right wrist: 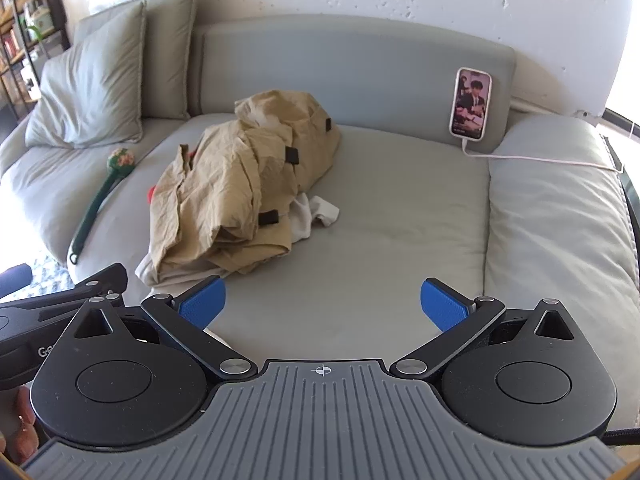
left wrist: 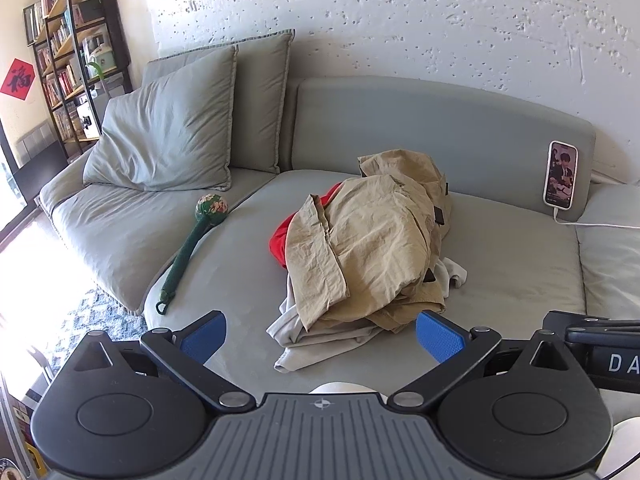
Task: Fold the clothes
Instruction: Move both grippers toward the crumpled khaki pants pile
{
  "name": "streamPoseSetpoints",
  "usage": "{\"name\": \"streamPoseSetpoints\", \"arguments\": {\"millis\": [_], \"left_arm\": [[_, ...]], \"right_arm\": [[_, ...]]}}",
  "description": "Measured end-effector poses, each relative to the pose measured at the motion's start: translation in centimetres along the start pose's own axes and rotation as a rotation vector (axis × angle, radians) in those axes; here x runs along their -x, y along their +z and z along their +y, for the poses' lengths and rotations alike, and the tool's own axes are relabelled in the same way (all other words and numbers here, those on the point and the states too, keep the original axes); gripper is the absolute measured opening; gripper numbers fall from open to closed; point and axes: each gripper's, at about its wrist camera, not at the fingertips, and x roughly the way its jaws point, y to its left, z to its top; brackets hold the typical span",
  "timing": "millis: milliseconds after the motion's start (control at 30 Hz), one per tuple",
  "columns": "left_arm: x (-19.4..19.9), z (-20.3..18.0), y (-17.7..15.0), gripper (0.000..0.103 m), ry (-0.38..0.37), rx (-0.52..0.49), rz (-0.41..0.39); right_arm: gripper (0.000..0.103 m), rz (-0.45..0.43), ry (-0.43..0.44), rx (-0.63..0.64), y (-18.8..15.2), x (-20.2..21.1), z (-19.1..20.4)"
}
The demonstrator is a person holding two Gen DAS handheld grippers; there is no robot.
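A crumpled heap of clothes lies on the grey sofa seat [left wrist: 500, 264]: tan trousers [left wrist: 372, 240] on top, a red garment [left wrist: 282, 240] under their left side, and pale white cloth [left wrist: 292, 340] poking out at the front and right. My left gripper [left wrist: 322, 336] hovers open just in front of the heap, its blue pads wide apart with nothing between them. In the right wrist view the same tan trousers [right wrist: 240, 188] lie ahead and to the left. My right gripper [right wrist: 322, 306] is open over bare seat [right wrist: 400, 220], apart from the cloth.
A green massage hammer [left wrist: 192, 240] lies left of the heap by two grey pillows [left wrist: 168, 128]. A phone [left wrist: 561, 172] on a white cable leans against the backrest at the right. A bookshelf [left wrist: 76, 52] stands far left. A thick cushion [right wrist: 560, 208] borders the seat's right.
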Motion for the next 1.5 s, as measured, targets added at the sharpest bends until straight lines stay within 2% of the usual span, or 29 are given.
{"name": "streamPoseSetpoints", "arguments": {"millis": [167,300,1500], "left_arm": [[-0.5,1.0,0.1,0.102,-0.012,0.016,0.025],[-0.2,0.3,-0.1,0.102,0.016,-0.002,0.005],[-0.1,0.9,-0.3,0.102,0.035,-0.013,-0.008]], "right_arm": [[0.103,0.003,-0.005,0.005,-0.1,-0.6,0.2],[0.103,0.004,0.004,-0.002,-0.6,-1.3,0.4],[0.103,0.023,0.006,-0.005,0.2,-0.8,0.3]]}}
